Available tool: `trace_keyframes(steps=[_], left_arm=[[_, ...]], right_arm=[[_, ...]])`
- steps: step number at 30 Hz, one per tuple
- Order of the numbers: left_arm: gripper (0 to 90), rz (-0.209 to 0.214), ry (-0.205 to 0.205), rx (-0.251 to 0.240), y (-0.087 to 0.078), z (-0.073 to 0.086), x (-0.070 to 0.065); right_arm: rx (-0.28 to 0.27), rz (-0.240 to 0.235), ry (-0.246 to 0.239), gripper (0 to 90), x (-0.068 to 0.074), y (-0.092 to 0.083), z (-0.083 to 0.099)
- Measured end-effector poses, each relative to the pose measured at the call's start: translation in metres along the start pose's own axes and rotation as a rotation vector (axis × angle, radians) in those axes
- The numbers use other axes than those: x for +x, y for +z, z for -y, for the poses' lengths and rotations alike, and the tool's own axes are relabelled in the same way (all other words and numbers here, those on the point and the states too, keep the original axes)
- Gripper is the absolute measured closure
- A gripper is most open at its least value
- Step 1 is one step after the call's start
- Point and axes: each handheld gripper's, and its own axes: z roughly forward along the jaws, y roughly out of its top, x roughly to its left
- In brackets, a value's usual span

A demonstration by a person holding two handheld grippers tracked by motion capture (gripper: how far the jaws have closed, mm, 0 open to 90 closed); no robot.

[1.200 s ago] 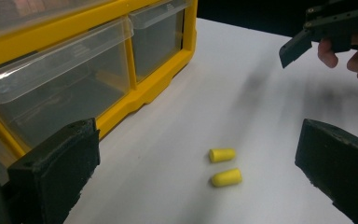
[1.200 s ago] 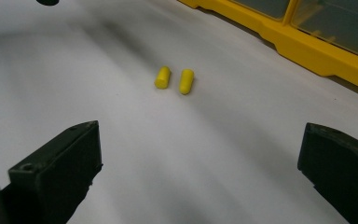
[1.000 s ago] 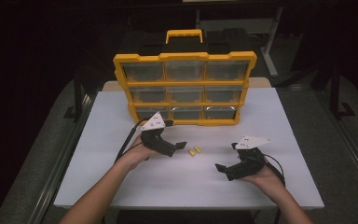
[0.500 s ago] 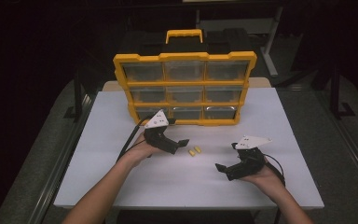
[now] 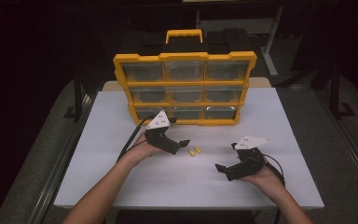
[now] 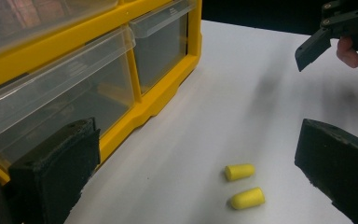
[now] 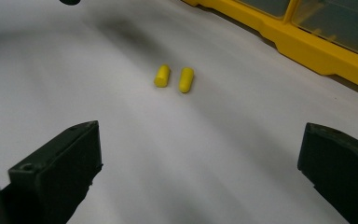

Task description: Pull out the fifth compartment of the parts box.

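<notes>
- White table [image 5: 121,177], flat, with a plain matte top.
- Yellow organizer [image 5: 184,88] of clear drawers, stood upright toward the far edge.
- Two yellow earplugs [image 5: 195,151], lay side by side just in front of that organizer, near mid-table.

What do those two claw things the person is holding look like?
Each is a black tool. The left gripper and the right gripper both carry a pale grey three-cornered plate with small dark marks on top, and a black cable trails from each. Their fingers are chunky, dark, rough-edged blocks. The person's forearms are bare, with no sleeves in view.
</notes>
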Motion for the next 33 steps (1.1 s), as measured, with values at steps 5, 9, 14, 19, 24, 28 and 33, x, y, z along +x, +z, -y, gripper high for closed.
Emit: trace_keyframes(steps=[5,9,14,19,24,28,33], left_arm=[[0.0,-0.012,0.021,-0.006,-0.001,0.0,-0.001],[0.0,-0.018,0.041,-0.002,-0.001,0.0,-0.002],[0.0,-0.036,0.066,-0.001,0.0,0.0,-0.004],[0.0,-0.049,0.103,0.009,0.0,0.0,-0.007],[0.0,-0.058,0.13,0.013,0.001,0.001,-0.009],[0.0,-0.065,0.164,0.028,0.002,0.001,-0.011],[0.0,-0.071,0.183,0.026,0.001,0.001,-0.011]], right_arm=[[0.001,0.001,-0.003,0.0,0.0,0.0,0.0],[0.002,0.0,-0.003,0.0,0.0,0.0,0.0],[0.001,0.002,-0.003,0.0,0.001,-0.001,0.001],[0.004,0.001,-0.011,0.0,0.002,0.0,0.001],[0.005,0.002,-0.01,0.0,0.002,0.0,0.001],[0.003,0.004,-0.009,0.0,0.002,0.0,0.001],[0.003,0.007,-0.013,0.0,0.001,0.0,0.002]])
